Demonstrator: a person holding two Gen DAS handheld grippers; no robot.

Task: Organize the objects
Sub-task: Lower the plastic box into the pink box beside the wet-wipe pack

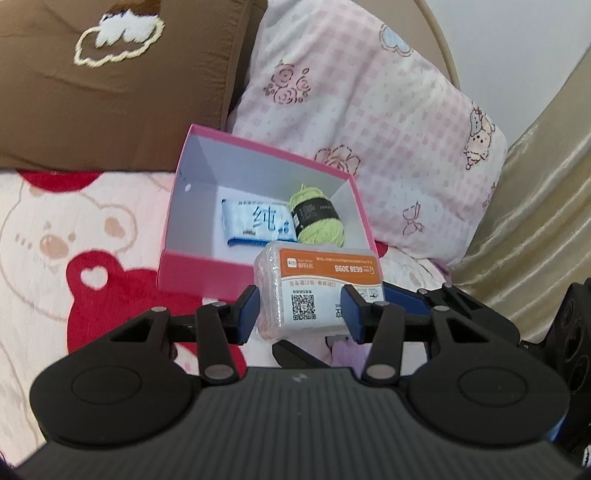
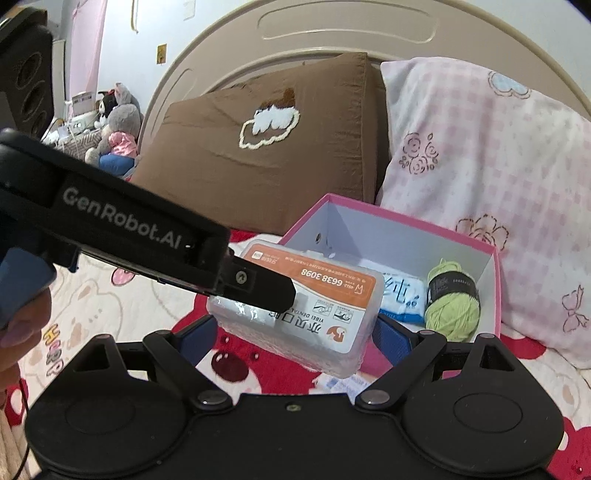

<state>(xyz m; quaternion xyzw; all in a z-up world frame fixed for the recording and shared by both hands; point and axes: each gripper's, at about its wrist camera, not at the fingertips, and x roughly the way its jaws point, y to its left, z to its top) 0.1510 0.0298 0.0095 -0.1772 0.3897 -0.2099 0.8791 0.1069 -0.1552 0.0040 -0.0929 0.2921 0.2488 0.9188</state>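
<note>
A pink open box (image 1: 192,275) (image 2: 496,280) lies on the bed in front of the pillows. Inside it are a white-and-blue tissue pack (image 1: 255,223) (image 2: 400,295) and a green yarn ball (image 1: 317,219) (image 2: 452,306). My left gripper (image 1: 299,310) is shut on a clear plastic box with an orange-and-white label (image 1: 314,284) (image 2: 325,306), held just above the pink box's near rim. In the right wrist view the left gripper's finger (image 2: 255,282) crosses over that box. My right gripper (image 2: 295,338) is open, its blue pads on either side below the plastic box, not touching it.
A brown pillow (image 1: 92,92) (image 2: 266,147) and a pink checked pillow (image 1: 369,110) (image 2: 498,177) lean on the beige headboard (image 2: 332,33). The bedspread (image 1: 55,240) has red and pink bear prints. Gold fabric (image 1: 535,221) lies at right. Plush toys (image 2: 114,125) sit far left.
</note>
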